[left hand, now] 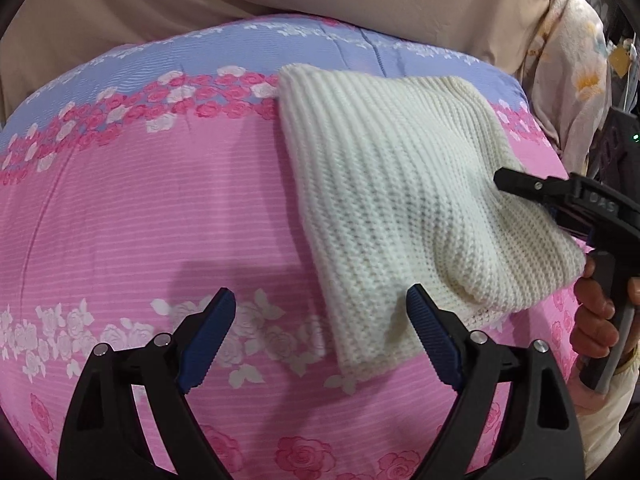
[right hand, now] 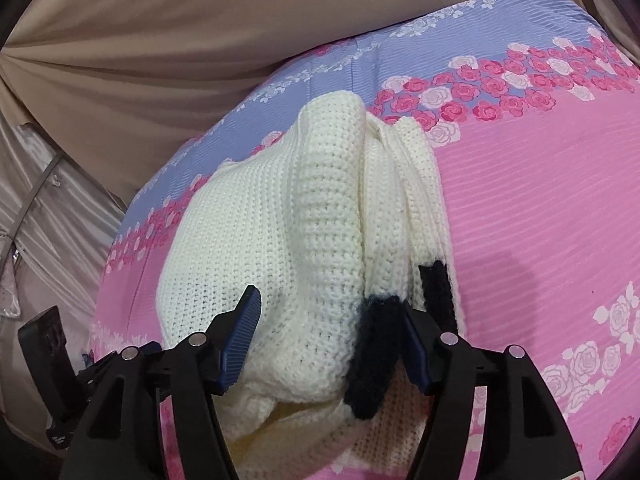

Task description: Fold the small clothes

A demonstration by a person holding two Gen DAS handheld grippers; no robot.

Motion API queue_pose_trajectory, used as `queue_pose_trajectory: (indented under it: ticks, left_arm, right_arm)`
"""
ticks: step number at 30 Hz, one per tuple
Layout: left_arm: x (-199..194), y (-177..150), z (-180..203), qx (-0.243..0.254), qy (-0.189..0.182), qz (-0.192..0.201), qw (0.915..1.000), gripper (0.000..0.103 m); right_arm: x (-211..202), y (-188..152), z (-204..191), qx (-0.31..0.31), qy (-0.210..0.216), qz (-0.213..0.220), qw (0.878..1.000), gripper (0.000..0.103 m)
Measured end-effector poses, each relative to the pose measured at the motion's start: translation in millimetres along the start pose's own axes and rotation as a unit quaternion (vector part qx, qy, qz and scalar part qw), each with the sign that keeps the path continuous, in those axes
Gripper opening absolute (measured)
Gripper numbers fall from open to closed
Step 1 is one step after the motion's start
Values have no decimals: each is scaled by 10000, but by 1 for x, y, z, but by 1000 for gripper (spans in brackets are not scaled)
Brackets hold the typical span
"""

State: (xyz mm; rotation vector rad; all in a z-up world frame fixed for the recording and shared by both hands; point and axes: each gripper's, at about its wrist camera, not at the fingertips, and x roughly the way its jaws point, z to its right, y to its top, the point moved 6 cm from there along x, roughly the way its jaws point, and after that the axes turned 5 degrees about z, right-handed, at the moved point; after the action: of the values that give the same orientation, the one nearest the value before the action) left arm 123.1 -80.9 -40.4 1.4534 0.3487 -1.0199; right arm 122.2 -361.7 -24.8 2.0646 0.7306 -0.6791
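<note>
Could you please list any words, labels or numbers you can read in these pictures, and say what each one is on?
"DAS": raised letters on the right gripper, seen sideways in the left wrist view; the reading is uncertain and more letters may be hidden.
A red-edged label at the bottom corner of the right wrist view is cut off, unreadable.

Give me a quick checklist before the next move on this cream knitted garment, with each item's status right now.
1. Cream knitted garment folded into a compact rectangle on the pink rose-print bedspread: ok.
2. Left gripper open, nothing between its jaws: ok.
3. Right gripper clear of the knit: not ok, fabric sits between its open jaws.
4. Black knit trim tucked inside the fold: not ok, it shows at the near edge.
5. Layers lying flat: not ok, the edge bunches up.
</note>
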Motion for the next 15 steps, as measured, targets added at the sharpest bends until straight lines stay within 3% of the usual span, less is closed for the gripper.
queue_pose_trajectory:
  ticks: [1, 2, 3, 9, 15]
  left_arm:
    - [-5, 1, -7, -78, 25, 55, 10000, 85]
    - [-9, 3, -16, -172, 60, 107, 9998, 85]
    - [-15, 4, -28, -301, 116, 168, 9993, 85]
    - [-47, 7, -108, -1158, 644, 498, 9899, 85]
    - [-82, -2, -181, -1900, 1124, 809, 9720, 85]
  right_arm:
    - [2, 1, -4, 15, 0, -24, 10000, 53]
    - [2, 2, -8, 7, -16, -39, 10000, 35]
    - [2, 5, -15, -33, -3, -22, 10000, 30]
    - [-8, 20, -108, -932, 388, 221, 9946, 24]
    - [41, 1, -244, -1937, 1358, -252, 9713, 22]
